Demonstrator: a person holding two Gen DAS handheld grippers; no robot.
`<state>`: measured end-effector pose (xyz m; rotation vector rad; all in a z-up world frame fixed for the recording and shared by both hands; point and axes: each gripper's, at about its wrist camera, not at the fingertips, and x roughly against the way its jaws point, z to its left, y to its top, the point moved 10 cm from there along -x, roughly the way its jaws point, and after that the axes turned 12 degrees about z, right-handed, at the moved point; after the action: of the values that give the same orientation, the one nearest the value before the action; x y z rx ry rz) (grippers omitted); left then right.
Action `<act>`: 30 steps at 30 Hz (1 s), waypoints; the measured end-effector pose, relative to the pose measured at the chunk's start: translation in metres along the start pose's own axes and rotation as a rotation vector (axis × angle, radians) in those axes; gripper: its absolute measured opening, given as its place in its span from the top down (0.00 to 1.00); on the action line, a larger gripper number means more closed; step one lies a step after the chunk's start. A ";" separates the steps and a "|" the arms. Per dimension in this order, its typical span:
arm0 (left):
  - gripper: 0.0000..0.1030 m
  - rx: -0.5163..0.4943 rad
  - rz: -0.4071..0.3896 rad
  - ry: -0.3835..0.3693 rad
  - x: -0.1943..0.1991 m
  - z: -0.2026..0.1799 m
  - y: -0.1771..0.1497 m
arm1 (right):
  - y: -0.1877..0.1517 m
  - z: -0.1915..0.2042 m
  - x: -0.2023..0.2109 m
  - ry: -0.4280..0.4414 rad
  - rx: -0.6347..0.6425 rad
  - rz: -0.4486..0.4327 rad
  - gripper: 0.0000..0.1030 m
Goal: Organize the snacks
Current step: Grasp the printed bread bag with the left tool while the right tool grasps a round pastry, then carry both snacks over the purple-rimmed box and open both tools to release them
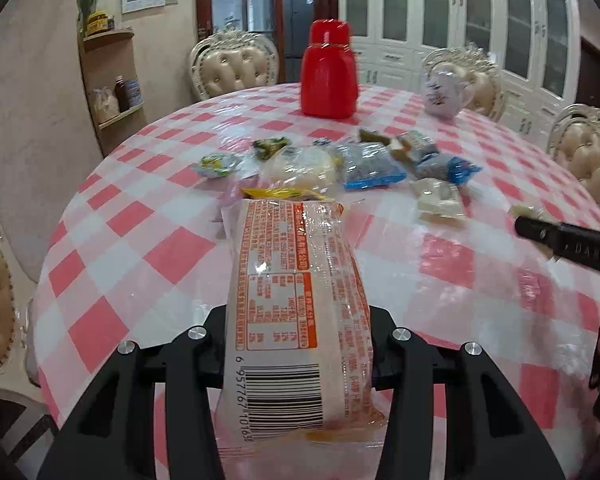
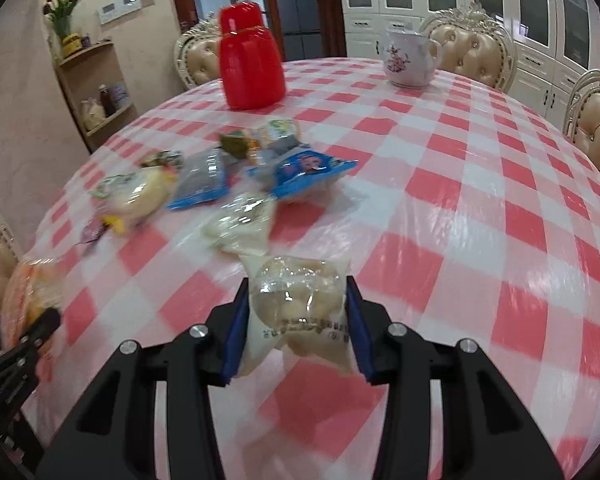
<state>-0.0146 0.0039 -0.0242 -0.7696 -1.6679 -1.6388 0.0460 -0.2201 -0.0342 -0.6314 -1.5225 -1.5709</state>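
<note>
The left gripper is closed on a long orange-printed packet, clamped across its lower part near the barcode, the rest jutting forward over the checked table. The right gripper is closed on a small clear pouch of pale round pieces, its blue pads pressing either side, and the pouch hangs above the cloth. The other snacks lie in a loose pile toward the middle of the table, in front of the red flask

Both packs look light, soft and air-filled, with glossy film that is likely slippery. The long packet probably sags at its free end, so a hold nearer the middle would steady it. The pouch's contents seem crushable, so a gentle squeeze on the body, or a pinch on the sealed edge, would suit. The blue-wrapped packs in the pile look flat and would best be taken by an edge
</note>
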 end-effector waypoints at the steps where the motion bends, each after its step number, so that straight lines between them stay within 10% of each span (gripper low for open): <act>1: 0.56 -0.010 -0.006 -0.003 0.003 -0.003 -0.001 | -0.004 0.004 0.005 0.003 0.006 -0.003 0.57; 16: 0.56 -0.122 -0.092 -0.026 0.044 -0.047 -0.012 | -0.060 0.019 0.072 -0.065 0.100 -0.054 0.57; 30: 0.56 -0.346 -0.076 -0.180 0.073 -0.159 -0.045 | -0.138 -0.055 0.129 -0.239 0.123 0.018 0.57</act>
<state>-0.0855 -0.1600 0.0051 -1.0592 -1.5671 -1.9937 -0.1254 -0.3137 -0.0107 -0.7815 -1.7695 -1.4149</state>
